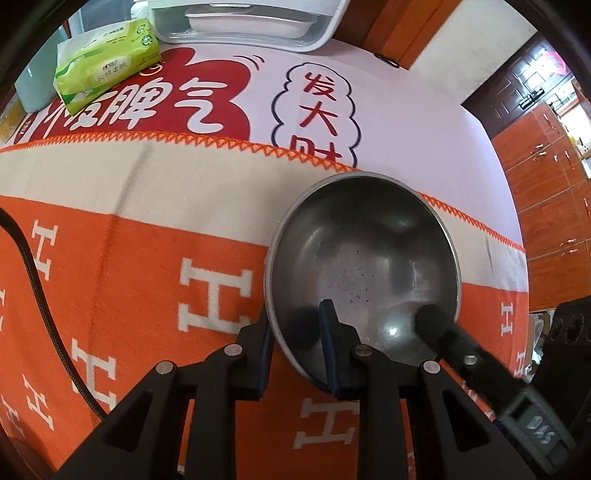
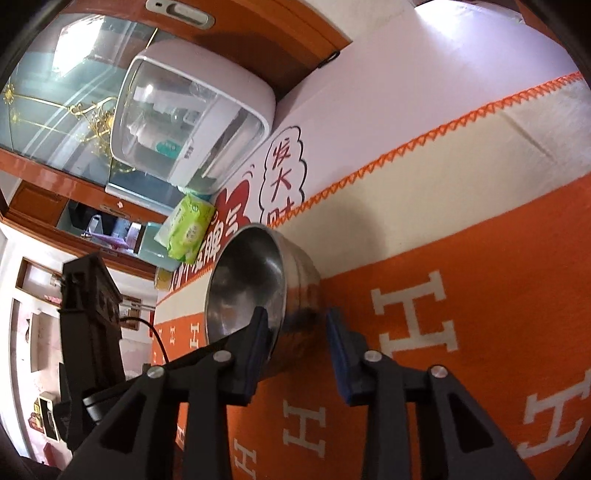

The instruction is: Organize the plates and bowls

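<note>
Steel bowl (image 1: 364,258) sitting upright on the orange blanket (image 1: 129,277) patterned with white H letters, straddling its zigzag-stitched border. Inside the bowl: nothing but dark specks and reflections.

Left tool (image 1: 297,332) pressed together on the bowl's near rim, one blue pad inside, one outside against the wall. Right tool (image 2: 297,328) straddling the rim at another spot, left finger (image 2: 258,332) inside the bowl, right finger (image 2: 340,343) outside and apart from the wall; spread, not pinching. Right tool's dark fingertip also visible in the left wrist view, dipping into the bowl from the right.

Farther back on the table (image 1: 406,110), a white dish box (image 1: 251,22) with a clear lid, holding a white tray-like dish. Just beside it, a green tissue pack (image 1: 107,62).

Wide bare blanket to the left of the bowl, crossed only by a black cable (image 1: 40,291). Pale tablecloth with red lettering open between bowl and dish box. Table's edge close on the right, wooden cabinets (image 1: 546,177) beyond.
</note>
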`<state>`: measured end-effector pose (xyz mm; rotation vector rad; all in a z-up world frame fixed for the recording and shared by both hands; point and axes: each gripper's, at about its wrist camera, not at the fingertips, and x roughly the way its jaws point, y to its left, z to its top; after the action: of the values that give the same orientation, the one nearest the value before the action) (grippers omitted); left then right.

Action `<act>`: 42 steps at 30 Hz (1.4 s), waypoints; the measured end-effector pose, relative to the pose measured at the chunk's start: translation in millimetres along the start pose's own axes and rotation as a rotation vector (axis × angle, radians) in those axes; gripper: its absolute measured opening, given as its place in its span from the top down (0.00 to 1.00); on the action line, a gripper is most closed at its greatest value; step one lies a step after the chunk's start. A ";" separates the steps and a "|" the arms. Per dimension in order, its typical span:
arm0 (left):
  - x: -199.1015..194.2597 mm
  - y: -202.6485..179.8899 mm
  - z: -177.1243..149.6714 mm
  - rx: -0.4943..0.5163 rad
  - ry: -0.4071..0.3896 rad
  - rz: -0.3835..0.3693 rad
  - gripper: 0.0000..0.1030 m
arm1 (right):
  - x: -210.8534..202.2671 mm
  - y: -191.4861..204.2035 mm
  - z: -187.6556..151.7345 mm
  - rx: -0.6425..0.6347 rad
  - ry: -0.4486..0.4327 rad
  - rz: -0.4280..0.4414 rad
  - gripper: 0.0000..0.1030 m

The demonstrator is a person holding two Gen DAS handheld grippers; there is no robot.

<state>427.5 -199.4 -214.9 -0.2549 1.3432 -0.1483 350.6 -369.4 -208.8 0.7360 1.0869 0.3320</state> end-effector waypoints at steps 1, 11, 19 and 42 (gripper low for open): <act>0.8 -1.4 0.5 0.002 -0.001 0.003 0.79 | -0.6 -0.3 -0.8 -0.005 0.000 -0.004 0.74; -3.4 -16.7 -24.1 0.041 0.049 0.001 0.79 | -19.6 -2.0 -15.7 -0.058 0.019 -0.102 0.85; -23.3 -30.6 -73.1 0.100 0.117 -0.036 0.79 | -59.8 -2.1 -51.8 -0.066 0.027 -0.172 0.87; -121.6 -21.2 -202.1 0.213 0.056 -0.104 0.78 | -152.9 46.5 -155.3 -0.216 0.014 -0.244 0.87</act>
<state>204.5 -208.8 -135.9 -0.1417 1.3584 -0.3859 149.0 -366.4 -113.8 0.4044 1.1207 0.2417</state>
